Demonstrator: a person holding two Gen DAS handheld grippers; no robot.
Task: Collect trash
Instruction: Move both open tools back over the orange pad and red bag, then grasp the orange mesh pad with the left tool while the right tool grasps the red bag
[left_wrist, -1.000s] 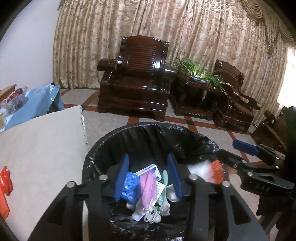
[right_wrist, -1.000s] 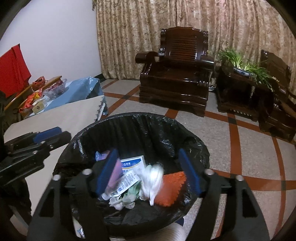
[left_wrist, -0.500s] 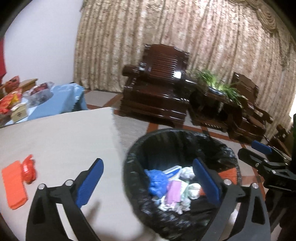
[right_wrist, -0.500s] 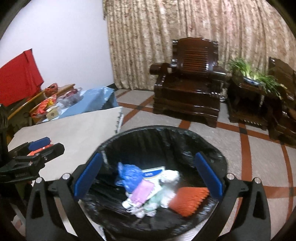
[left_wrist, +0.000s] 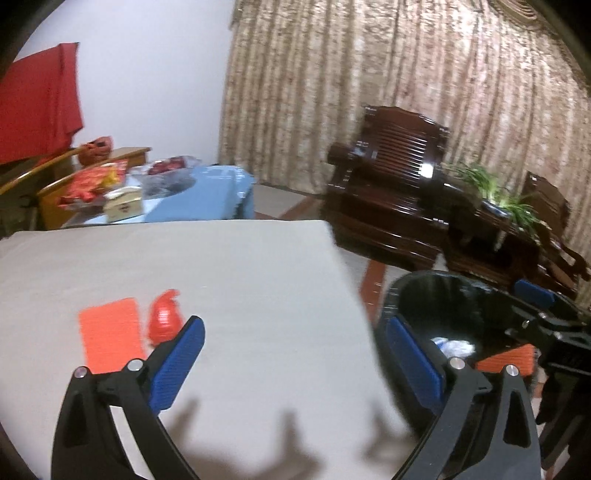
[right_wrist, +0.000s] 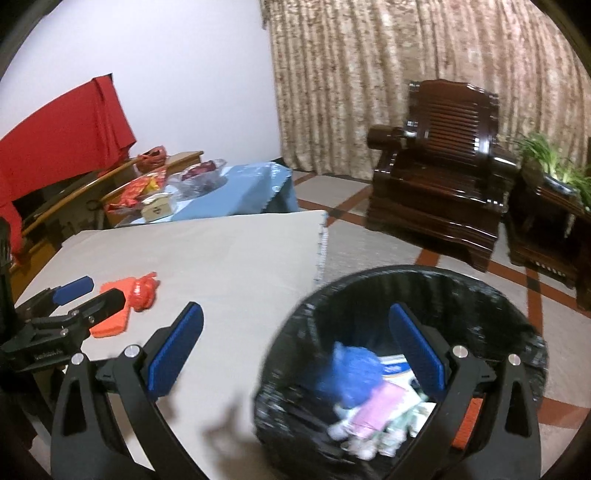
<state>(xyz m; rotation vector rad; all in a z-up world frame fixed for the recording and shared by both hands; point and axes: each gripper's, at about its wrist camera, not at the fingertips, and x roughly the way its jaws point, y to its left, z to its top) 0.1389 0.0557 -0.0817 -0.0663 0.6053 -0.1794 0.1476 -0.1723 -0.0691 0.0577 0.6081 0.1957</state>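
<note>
A flat orange scrubber (left_wrist: 110, 338) and a crumpled red wrapper (left_wrist: 164, 319) lie side by side on the beige table (left_wrist: 221, 266). They also show in the right wrist view: the scrubber (right_wrist: 112, 317) and the wrapper (right_wrist: 143, 290). My left gripper (left_wrist: 293, 354) is open and empty above the table's near right part, its left finger close to the wrapper. My right gripper (right_wrist: 293, 350) is open and empty over the left rim of the black-lined trash bin (right_wrist: 480, 295). The bin holds a blue glove (right_wrist: 356, 373), a pink packet and other trash.
The bin (left_wrist: 443, 295) stands on the floor just right of the table edge. A dark wooden armchair (right_wrist: 443, 166) and a plant stand are behind it. A blue-covered side table (right_wrist: 236, 192) with clutter is at the back left.
Both grippers have opened wide and swung left, away from the bin and over the table. The trash they carried now lies in the bin.
</note>
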